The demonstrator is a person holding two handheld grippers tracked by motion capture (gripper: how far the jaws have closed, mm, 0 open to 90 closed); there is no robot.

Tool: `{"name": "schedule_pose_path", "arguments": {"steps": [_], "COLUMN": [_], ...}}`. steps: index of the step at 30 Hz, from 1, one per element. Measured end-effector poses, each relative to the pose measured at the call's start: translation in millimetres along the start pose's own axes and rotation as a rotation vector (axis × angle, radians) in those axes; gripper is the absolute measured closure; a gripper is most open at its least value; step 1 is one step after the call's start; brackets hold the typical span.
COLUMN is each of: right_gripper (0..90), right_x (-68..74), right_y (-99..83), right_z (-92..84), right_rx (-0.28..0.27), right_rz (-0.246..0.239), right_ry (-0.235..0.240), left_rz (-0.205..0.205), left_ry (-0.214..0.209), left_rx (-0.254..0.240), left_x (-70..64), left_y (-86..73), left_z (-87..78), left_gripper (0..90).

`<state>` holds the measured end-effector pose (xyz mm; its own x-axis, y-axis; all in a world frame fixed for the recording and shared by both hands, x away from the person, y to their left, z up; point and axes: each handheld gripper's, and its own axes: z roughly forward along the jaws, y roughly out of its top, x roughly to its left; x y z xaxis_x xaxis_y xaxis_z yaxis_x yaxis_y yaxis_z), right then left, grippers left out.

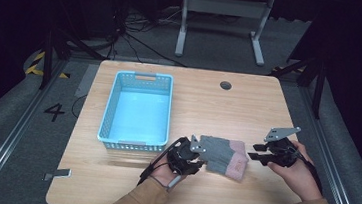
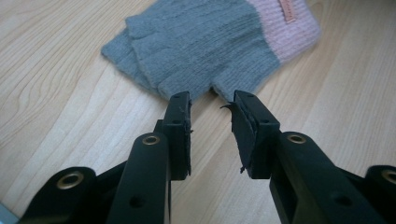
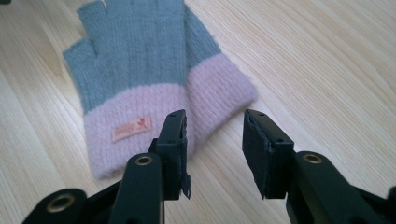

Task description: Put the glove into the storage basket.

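A pair of grey fingerless gloves [image 1: 224,156] with pink cuffs lies stacked flat on the wooden table [image 1: 219,105], between my two grippers. My left gripper [image 1: 200,164] sits at the grey finger end. In the left gripper view, the left gripper [image 2: 212,100] is open, its tips just short of the gloves [image 2: 201,42], with bare wood between the jaws. My right gripper [image 1: 254,154] is at the cuff end. In the right gripper view, the right gripper [image 3: 215,119] is open, one jaw over the edge of the pink cuff [image 3: 140,116], nothing pinched.
A light blue plastic basket [image 1: 113,105] stands empty at the left of the table, just beyond my left hand. A round cable hole [image 1: 226,85] is near the far edge. A desk frame [image 1: 222,15] and cables stand on the floor beyond.
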<state>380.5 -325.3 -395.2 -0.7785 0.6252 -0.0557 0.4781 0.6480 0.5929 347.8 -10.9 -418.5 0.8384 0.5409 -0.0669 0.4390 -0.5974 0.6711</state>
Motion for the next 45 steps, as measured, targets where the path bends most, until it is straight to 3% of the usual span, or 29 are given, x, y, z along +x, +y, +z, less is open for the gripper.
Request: {"name": "schedule_pose_path", "arguments": {"steps": [2,5,16,21,40,45], "right_gripper": [62.0,65.7,65.5,64.7,63.8,65.2], "right_x": [-4.5,-6.8,-1.9,1.9,7.7,9.9], "right_y": [-5.4,-10.6,-17.2,-17.5,-16.4,-13.8], "right_z": [-0.5,1.0,12.7,18.5,26.9,28.1], "right_rx": [0.011,0.032,0.105,0.127,0.121,0.119], "right_rz": [0.020,-0.002,-0.054,-0.073,-0.099,-0.117], "right_ry": [0.005,0.014,0.082,0.080,0.076,0.074], "left_rz": [-0.013,-0.023,-0.036,-0.052,-0.061,-0.043], "left_ry": [0.002,0.027,0.051,0.044,0.052,0.062], "left_rx": [-0.008,-0.010,0.023,0.050,0.104,0.079], "left_x": [2.4,2.0,2.2,3.9,8.5,7.2], "left_y": [-0.8,-0.4,-1.8,-1.5,-1.2,0.0], "left_z": [0.1,2.0,12.2,21.0,40.9,39.2], "left_gripper": [72.0,73.9,69.5,68.3,72.2,78.7]}}
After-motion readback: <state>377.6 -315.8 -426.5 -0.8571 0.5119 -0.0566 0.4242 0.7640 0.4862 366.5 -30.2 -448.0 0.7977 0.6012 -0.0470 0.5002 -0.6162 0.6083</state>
